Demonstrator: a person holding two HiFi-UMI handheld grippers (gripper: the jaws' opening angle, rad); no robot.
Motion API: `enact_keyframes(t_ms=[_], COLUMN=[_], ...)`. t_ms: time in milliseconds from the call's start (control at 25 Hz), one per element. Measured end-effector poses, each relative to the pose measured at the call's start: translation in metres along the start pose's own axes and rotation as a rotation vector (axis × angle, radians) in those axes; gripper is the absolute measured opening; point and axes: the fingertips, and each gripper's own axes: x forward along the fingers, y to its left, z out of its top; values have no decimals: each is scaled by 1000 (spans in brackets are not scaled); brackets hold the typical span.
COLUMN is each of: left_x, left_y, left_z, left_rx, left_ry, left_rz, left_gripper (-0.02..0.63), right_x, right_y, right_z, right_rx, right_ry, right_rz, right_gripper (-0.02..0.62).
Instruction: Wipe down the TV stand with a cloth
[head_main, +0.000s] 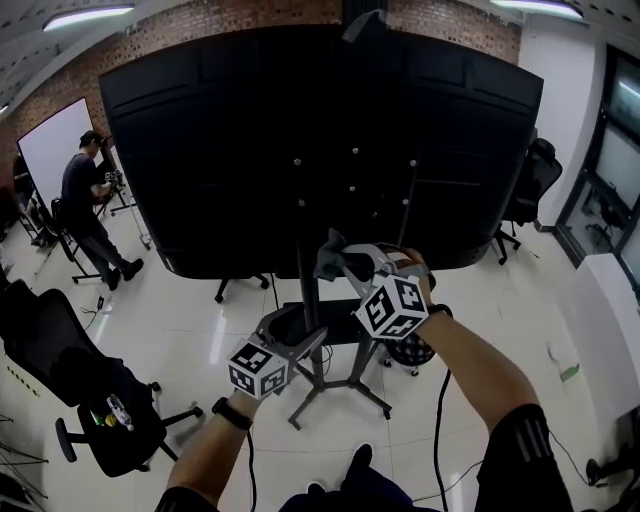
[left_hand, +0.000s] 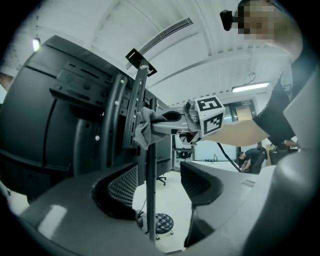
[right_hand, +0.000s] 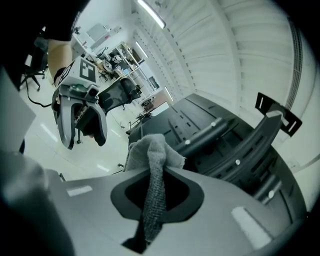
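head view: the tv stand rises from spread legs on a white floor and carries a big black tv seen from its back; the right gripper is up at the post just under the screen, with a grey cloth at its tip; the left gripper sits lower, beside the post; an office chair stands at the left, and a person stands well back near a whiteboard.

left gripper view: the left gripper has its jaws wide apart, gripping nothing, with the thin post of the stand running up between them, touching neither; above, the right gripper presses the cloth against the stand's upright bracket.

right gripper view: the right gripper is clamped on the cloth, which bunches out past the jaw tips towards the tv's back and the stand's bracket arms; the left gripper hangs at the upper left, jaws apart.
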Motion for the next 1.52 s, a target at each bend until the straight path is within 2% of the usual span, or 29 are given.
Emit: enact_keyframes(t_ms=[160,320,480,680,800,1000,1280,1520], left_x=[5,11,20,23,21,22,24,28], left_y=[8,23,37,59,68,78,85,92], left_z=[55,100,141,173,178,168,150,122], left_rx=[52,49,74,106,108,98,74,26], left_ry=[-31,-66,-84,-91,-95,-88,-85,-63], left_rz=[5,24,50,98,115,131,127,119], left_gripper=[288,288,288,288,288,288,288,287], right_x=[-6,2,14,36,51,75,73,74], right_y=[-51,-88,-127,-175,-189,-186,-167,-139], right_z=[34,66,90,119,130,134,125,112], right_rx=[-77,-185,-242,-321,-398,-441,-525,-488], right_ry=[-12,-37,-36,-20,0,13,-12,-45], right_rz=[-30,-31,-49,-71,-80,-71,-182,-187], right_gripper=[15,15,15,15,15,15,15,15])
